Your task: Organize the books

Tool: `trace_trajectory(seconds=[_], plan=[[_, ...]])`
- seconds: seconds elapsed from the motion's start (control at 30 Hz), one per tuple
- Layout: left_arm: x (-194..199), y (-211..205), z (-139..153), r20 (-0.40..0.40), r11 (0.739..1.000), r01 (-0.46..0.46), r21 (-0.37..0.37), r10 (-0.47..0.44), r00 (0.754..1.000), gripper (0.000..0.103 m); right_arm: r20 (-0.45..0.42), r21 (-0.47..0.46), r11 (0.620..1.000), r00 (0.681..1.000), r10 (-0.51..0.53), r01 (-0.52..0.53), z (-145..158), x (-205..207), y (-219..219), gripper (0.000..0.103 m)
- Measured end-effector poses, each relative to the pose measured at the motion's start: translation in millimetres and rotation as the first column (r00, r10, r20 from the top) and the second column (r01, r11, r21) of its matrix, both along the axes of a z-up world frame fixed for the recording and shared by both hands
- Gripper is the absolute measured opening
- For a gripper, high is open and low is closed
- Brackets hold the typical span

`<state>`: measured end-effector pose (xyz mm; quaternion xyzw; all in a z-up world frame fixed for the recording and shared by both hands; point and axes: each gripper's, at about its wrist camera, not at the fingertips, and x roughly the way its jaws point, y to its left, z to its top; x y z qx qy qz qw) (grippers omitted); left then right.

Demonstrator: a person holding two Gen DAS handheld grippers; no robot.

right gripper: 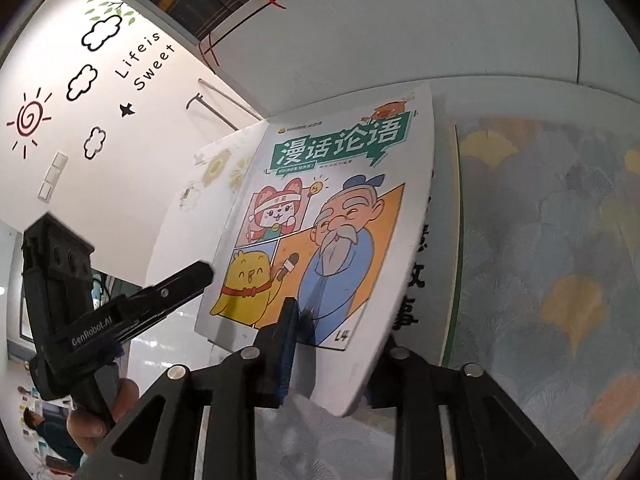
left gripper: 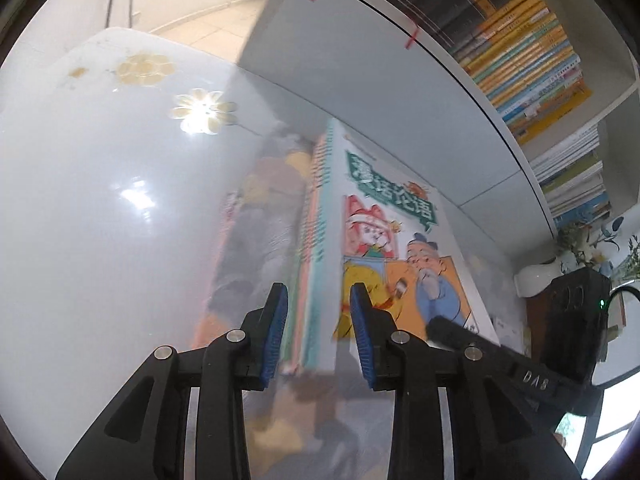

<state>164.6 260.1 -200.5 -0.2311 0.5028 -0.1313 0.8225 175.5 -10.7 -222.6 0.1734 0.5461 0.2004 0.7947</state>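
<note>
A white comic book [right gripper: 320, 220] with a green title banner and a cartoon old man stands on edge on the table. My right gripper [right gripper: 332, 340] is shut on its lower corner; one blue pad shows on the cover, the other finger is hidden behind the book. The same book [left gripper: 384, 240] appears in the left wrist view. My left gripper [left gripper: 318, 332] is open, its blue pads on either side of the book's spine edge, not pressing it. Another book with black characters [right gripper: 416, 280] lies behind it.
A glossy white table [left gripper: 100, 220] with flower prints reaches to the left. A white bookshelf [left gripper: 400, 92] holds rows of upright books [left gripper: 528, 52] at the upper right. A patterned cloth [right gripper: 552, 260] lies at the right. A white vase with plants [left gripper: 560, 268] stands beyond.
</note>
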Motion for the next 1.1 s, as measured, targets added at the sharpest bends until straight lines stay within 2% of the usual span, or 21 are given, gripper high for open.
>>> trace_trajectory(seconds=[0.13, 0.3, 0.33, 0.43, 0.47, 0.6, 0.7, 0.83, 0.93, 1.0, 1.03, 1.07, 1.1], plan=[[-31, 3, 12, -0.008, 0.997, 0.028, 0.076, -0.028, 1.000, 0.030, -0.029, 0.001, 1.000, 1.000, -0.001, 0.001, 6, -11, -6, 0.050], [-70, -21, 28, -0.025, 0.983, 0.137, 0.122, -0.135, 0.991, 0.033, -0.046, -0.048, 0.999, 0.999, -0.020, 0.018, 13, -65, -40, 0.052], [-77, -31, 32, -0.020, 0.978, 0.165, 0.125, -0.164, 0.986, 0.038, -0.052, -0.056, 0.998, 0.998, -0.033, 0.030, 13, -78, -50, 0.052], [-93, -70, 42, -0.001, 0.967, 0.207, 0.149, -0.209, 0.978, 0.080, -0.071, -0.060, 0.993, 0.992, -0.107, 0.103, 17, -128, -90, 0.053], [-97, -80, 45, 0.013, 0.964, 0.222, 0.145, -0.226, 0.974, 0.080, -0.079, -0.057, 0.987, 0.985, -0.151, 0.147, 18, -149, -110, 0.053], [-113, -149, 56, 0.018, 0.933, 0.342, 0.111, -0.346, 0.938, 0.080, -0.089, -0.038, 0.957, 0.953, -0.288, 0.286, 23, -204, -174, 0.053], [-128, -202, 61, 0.029, 0.901, 0.416, 0.121, -0.422, 0.906, 0.080, -0.088, -0.038, 0.925, 0.921, -0.380, 0.378, 23, -235, -228, 0.053], [-136, -281, 45, -0.006, 0.853, 0.506, 0.131, -0.509, 0.861, 0.078, -0.089, -0.050, 0.878, 0.873, -0.479, 0.477, 21, -258, -301, 0.053], [-134, -332, 25, -0.050, 0.842, 0.530, 0.097, -0.528, 0.848, 0.076, -0.068, -0.065, 0.852, 0.849, -0.523, 0.520, 22, -261, -343, 0.053], [-134, -356, 14, -0.060, 0.844, 0.527, 0.101, -0.524, 0.850, 0.068, -0.049, -0.092, 0.849, 0.849, -0.525, 0.520, 22, -255, -366, 0.053], [-134, -365, 11, -0.063, 0.844, 0.526, 0.102, -0.523, 0.850, 0.057, -0.043, -0.102, 0.852, 0.853, -0.520, 0.514, 21, -250, -374, 0.053], [-133, -378, 5, -0.070, 0.842, 0.531, 0.098, -0.526, 0.847, 0.042, -0.045, -0.117, 0.857, 0.860, -0.509, 0.502, 17, -242, -383, 0.053], [-132, -386, 0, -0.078, 0.840, 0.535, 0.092, -0.530, 0.845, 0.035, -0.052, -0.127, 0.861, 0.864, -0.502, 0.492, 12, -237, -387, 0.053]])
